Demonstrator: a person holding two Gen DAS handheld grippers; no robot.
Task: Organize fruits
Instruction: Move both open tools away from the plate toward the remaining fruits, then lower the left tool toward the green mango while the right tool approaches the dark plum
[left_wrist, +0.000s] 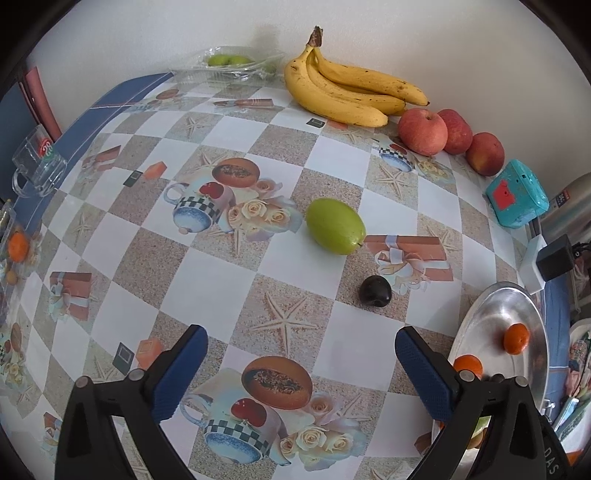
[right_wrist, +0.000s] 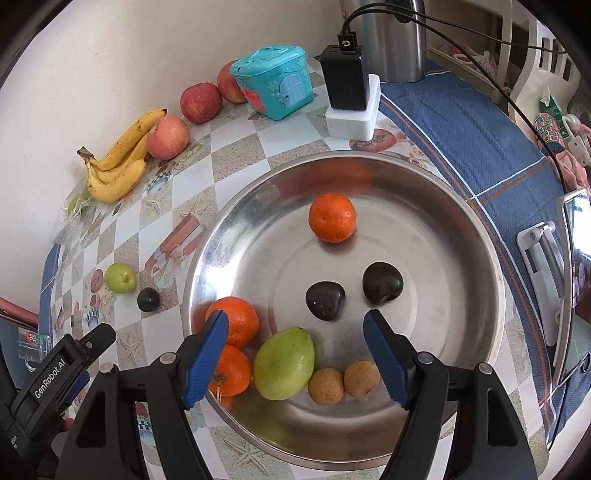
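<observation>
left tongs (left_wrist: 301, 363): spread wide, empty, above the worktop (left_wrist: 207, 266).
right tongs (right_wrist: 295, 356): parted, holding nothing, over the steel bowl (right_wrist: 476, 258).
bowl contents: three oranges, green mango (right_wrist: 284, 363), two dark plums, two brown fruits.
loose on worktop: green fruit (left_wrist: 335, 226), dark plum (left_wrist: 375, 291), just beside the bowl.
by wall: bananas (left_wrist: 347, 85), apples (left_wrist: 423, 131).

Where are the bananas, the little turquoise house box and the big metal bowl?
bananas (left_wrist: 343, 92): left wrist view, middle of the bunch.
turquoise house box (right_wrist: 275, 83): right wrist view, front wall.
metal bowl (right_wrist: 443, 258): right wrist view, bare inner wall.
</observation>
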